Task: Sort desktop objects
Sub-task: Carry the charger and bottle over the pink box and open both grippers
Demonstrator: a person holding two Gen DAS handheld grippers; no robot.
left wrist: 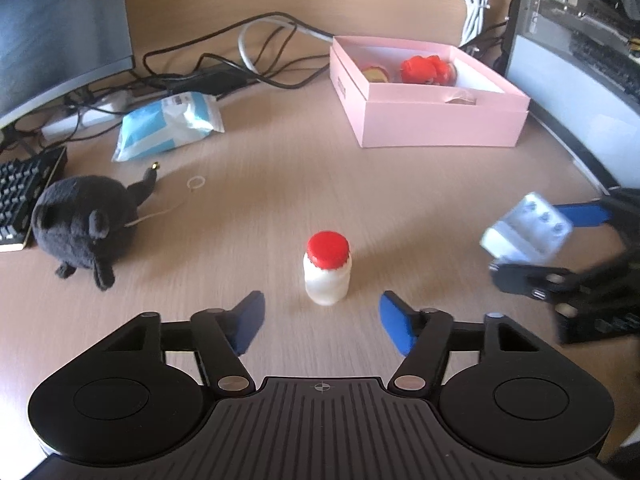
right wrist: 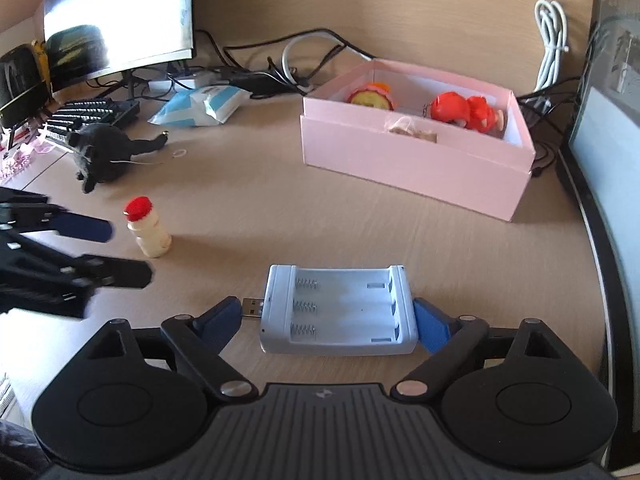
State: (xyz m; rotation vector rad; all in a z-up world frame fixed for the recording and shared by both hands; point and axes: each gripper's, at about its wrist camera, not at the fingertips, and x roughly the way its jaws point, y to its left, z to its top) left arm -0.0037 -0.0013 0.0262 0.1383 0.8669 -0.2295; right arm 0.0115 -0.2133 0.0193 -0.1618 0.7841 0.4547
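A small white bottle with a red cap [left wrist: 327, 268] stands on the desk just ahead of my open, empty left gripper [left wrist: 322, 322]; it also shows in the right wrist view [right wrist: 146, 227]. My right gripper [right wrist: 330, 318] is shut on a pale blue battery charger [right wrist: 338, 312] with a USB plug, held above the desk; it shows at the right of the left wrist view [left wrist: 526, 228]. A pink box [right wrist: 416, 164] at the back holds a red toy [right wrist: 464, 112] and other small items. A black plush toy [left wrist: 82, 224] lies to the left.
A blue and white packet [left wrist: 172, 124], tangled cables [left wrist: 224, 64], a monitor [left wrist: 56, 28] and a keyboard [left wrist: 24, 196] sit at the back left. A computer case [left wrist: 580, 52] stands at the right. A small ring [left wrist: 196, 183] lies on the desk.
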